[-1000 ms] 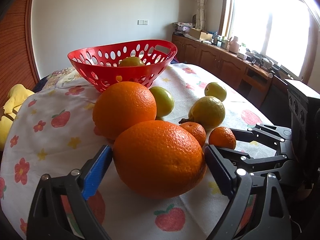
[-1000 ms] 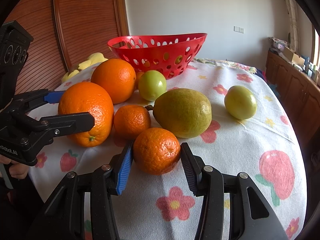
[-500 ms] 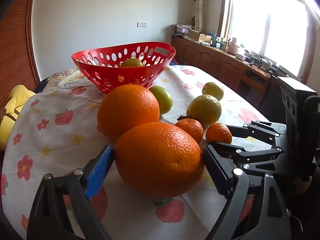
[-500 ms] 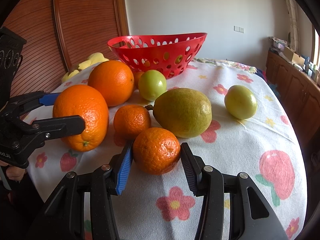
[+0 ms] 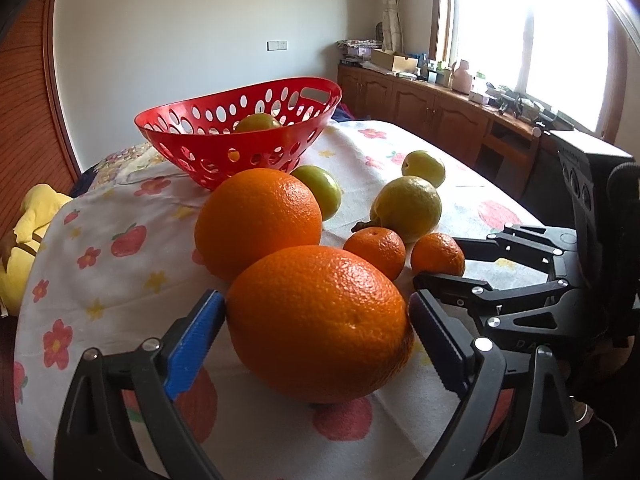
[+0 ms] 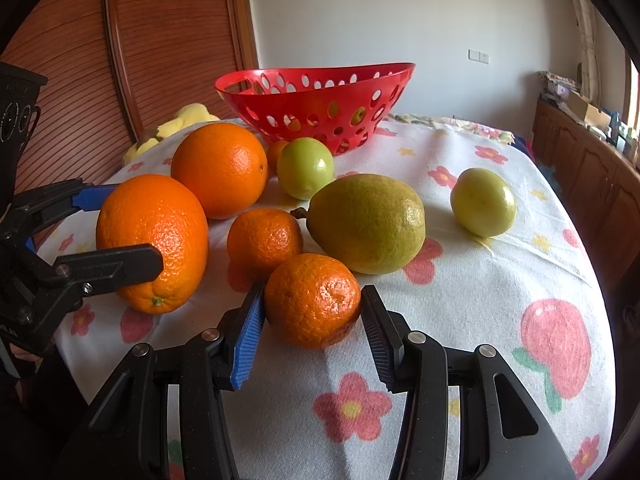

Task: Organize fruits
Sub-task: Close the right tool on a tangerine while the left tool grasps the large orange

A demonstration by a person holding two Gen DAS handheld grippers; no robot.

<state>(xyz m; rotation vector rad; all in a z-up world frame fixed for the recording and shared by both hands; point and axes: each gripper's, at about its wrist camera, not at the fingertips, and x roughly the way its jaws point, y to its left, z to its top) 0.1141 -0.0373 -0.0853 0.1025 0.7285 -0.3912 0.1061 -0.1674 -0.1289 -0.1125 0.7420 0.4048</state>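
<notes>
Tablecloth (image 6: 460,320) bare rightward — basket (image 6: 316,108) behind fruit

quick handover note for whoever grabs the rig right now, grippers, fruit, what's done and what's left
Left gripper: fingers closed on the big orange, which looks slightly raised off the tablecloth; its jaws have just widened a little.
Right gripper: shut on a small mandarin.
Red basket at the far end holds at least one green fruit.
Done: one or two fruits binned.
Left: basket both held fruits, then the second orange, other mandarin, lemon and two green fruits.
</notes>
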